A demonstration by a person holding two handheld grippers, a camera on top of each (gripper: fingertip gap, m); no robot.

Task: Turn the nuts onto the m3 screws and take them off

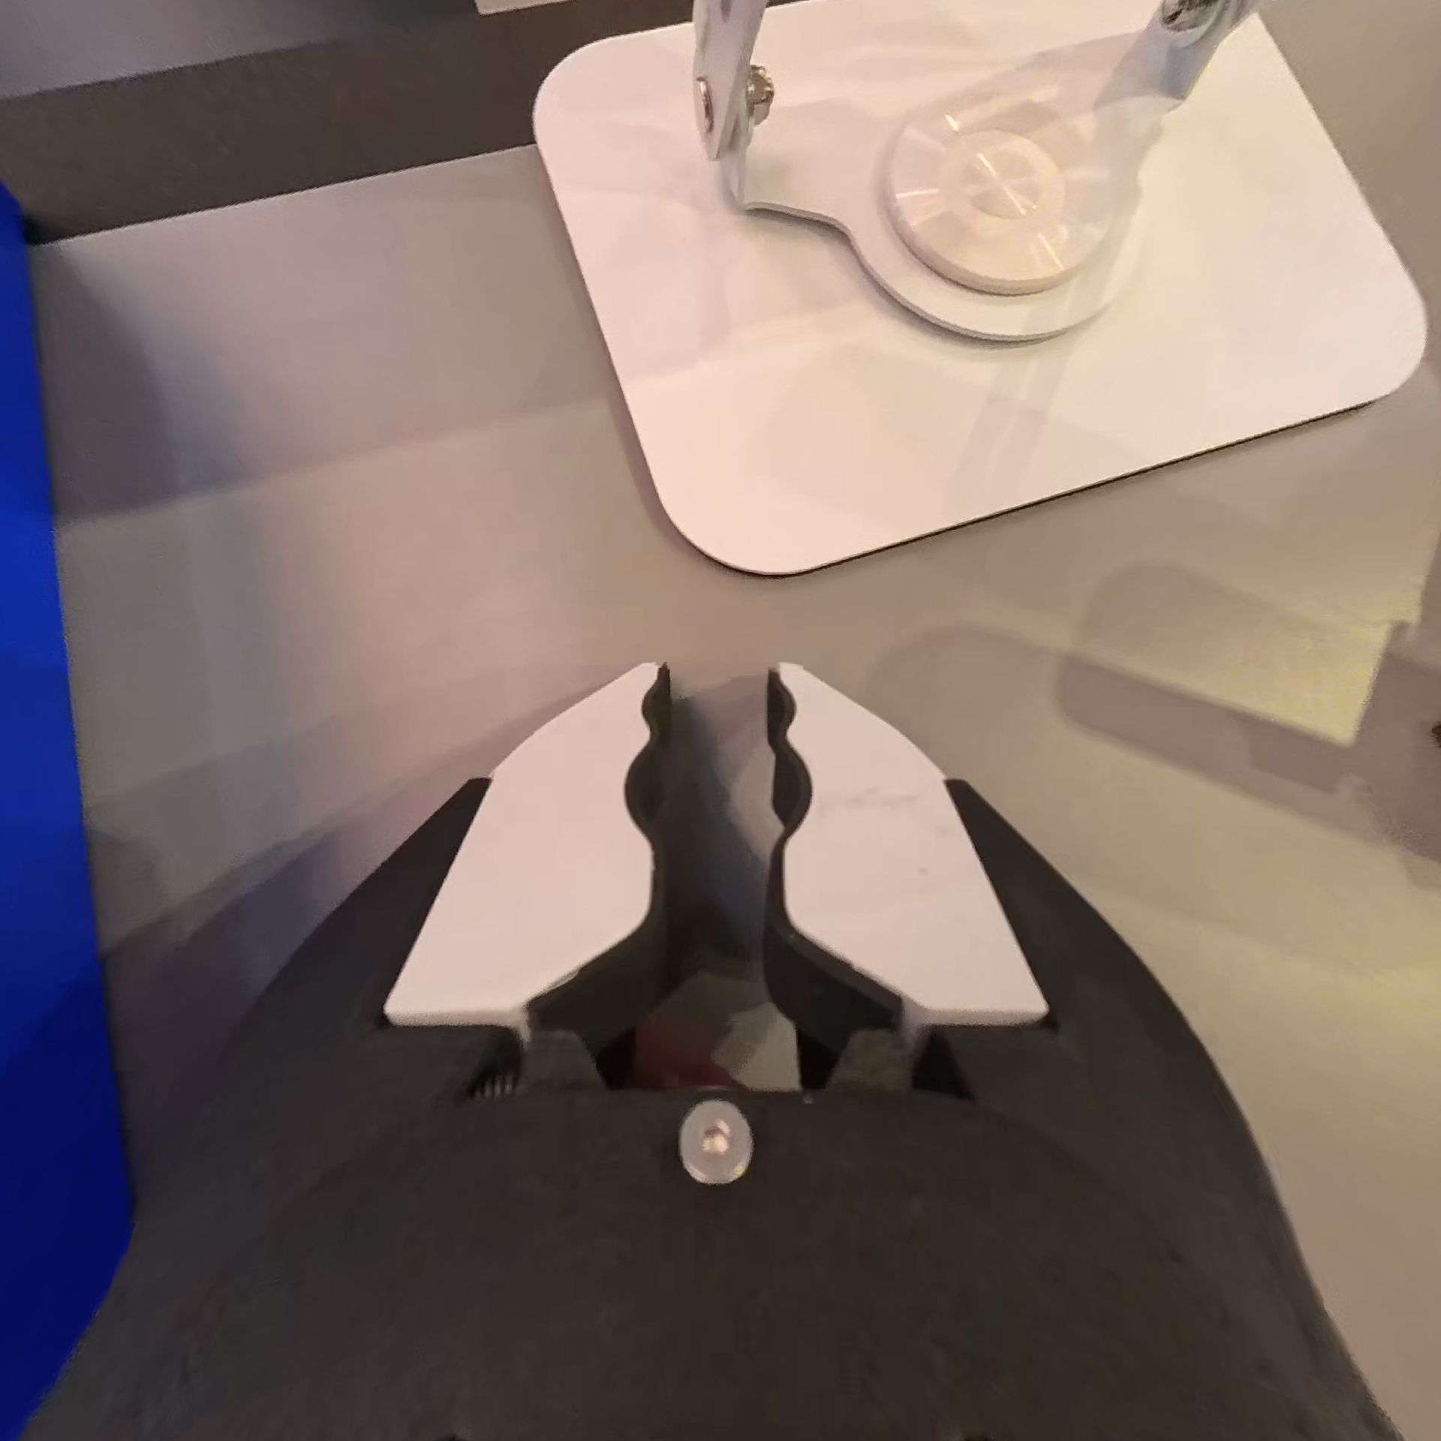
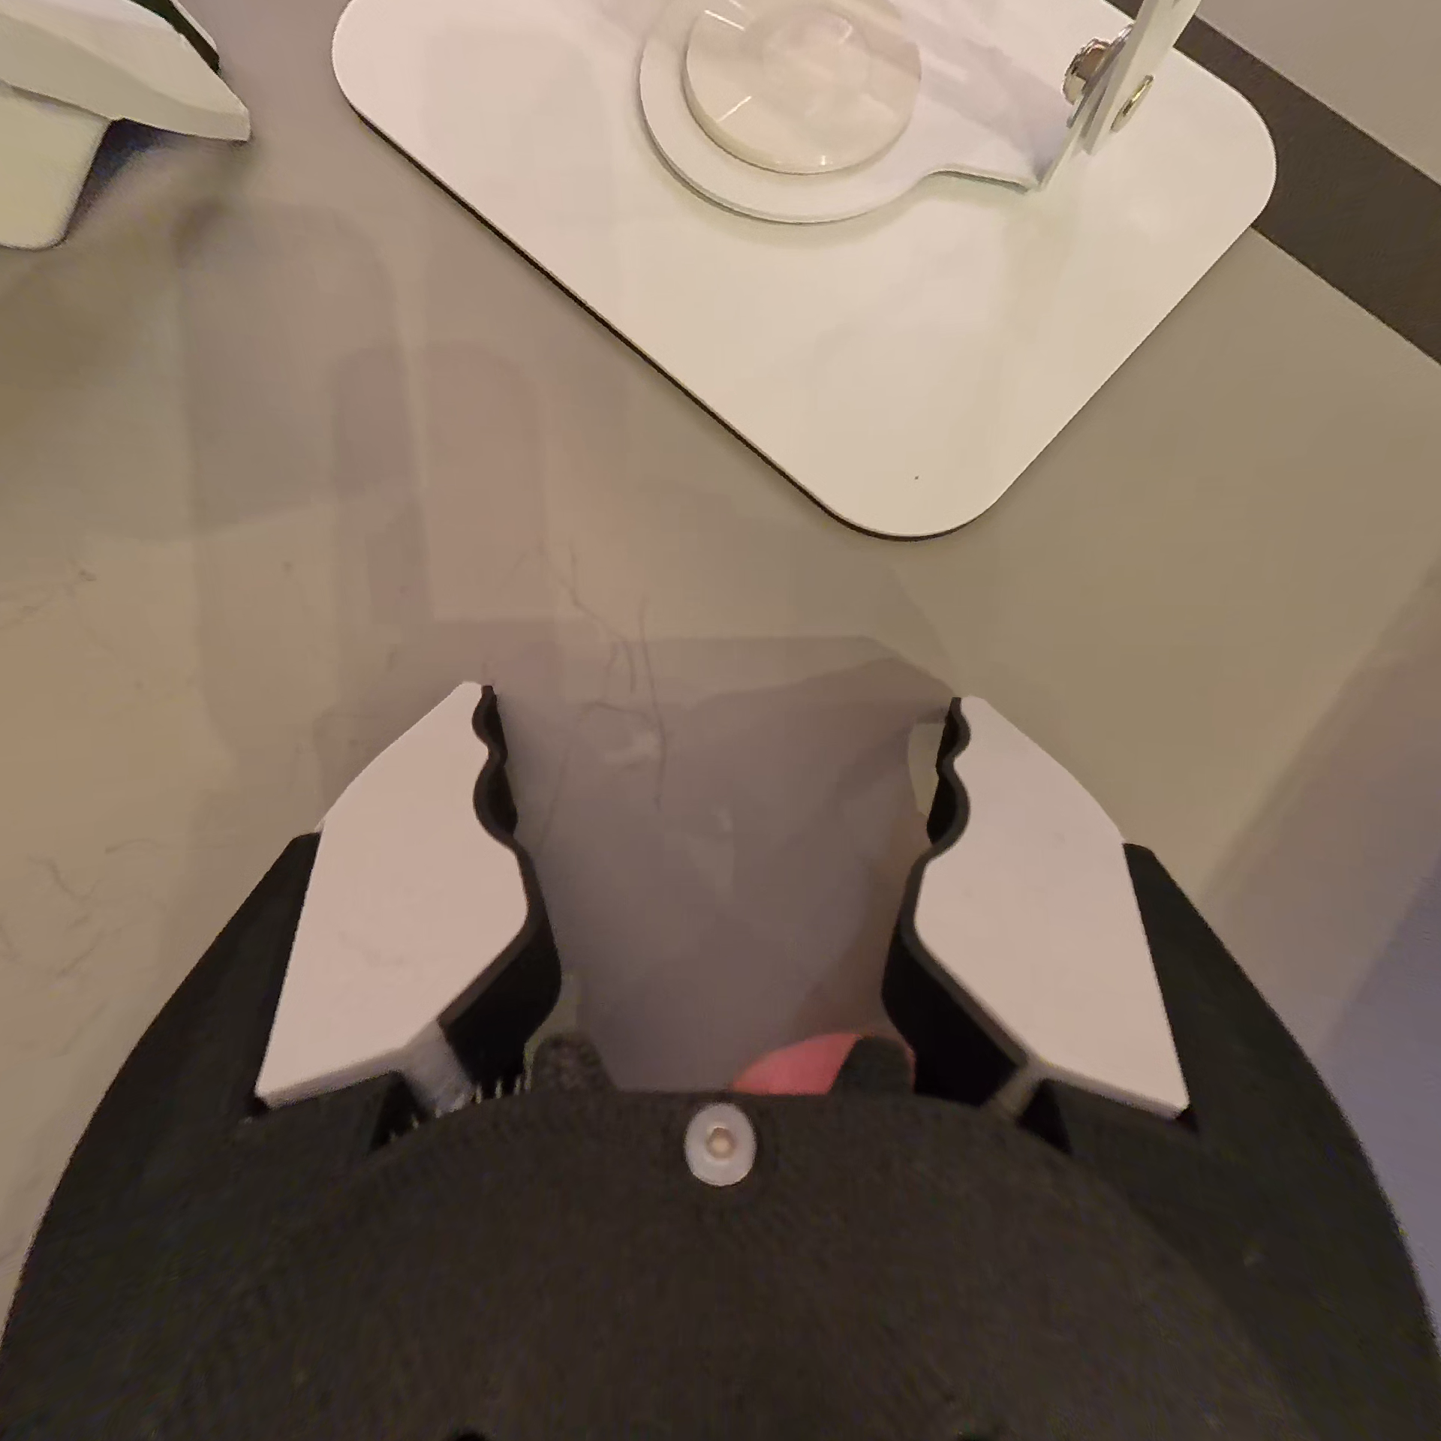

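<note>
A white stand with a rounded base plate (image 1: 897,437) carries a round disc (image 1: 1006,210) and an upright metal bracket (image 1: 721,101). A small screw with a nut (image 1: 758,92) sticks out of the bracket. My left gripper (image 1: 719,678) hovers over the grey table short of the plate, its jaws a narrow gap apart with nothing visible between them. In the right wrist view the same plate (image 2: 897,327), disc (image 2: 803,93) and bracket screw (image 2: 1088,66) lie ahead. My right gripper (image 2: 721,702) is wide open and empty above the table.
A blue object (image 1: 39,702) fills the left edge of the left wrist view. A white object (image 2: 117,86) lies at the top left of the right wrist view. A dark strip (image 1: 273,148) runs along the table's far side.
</note>
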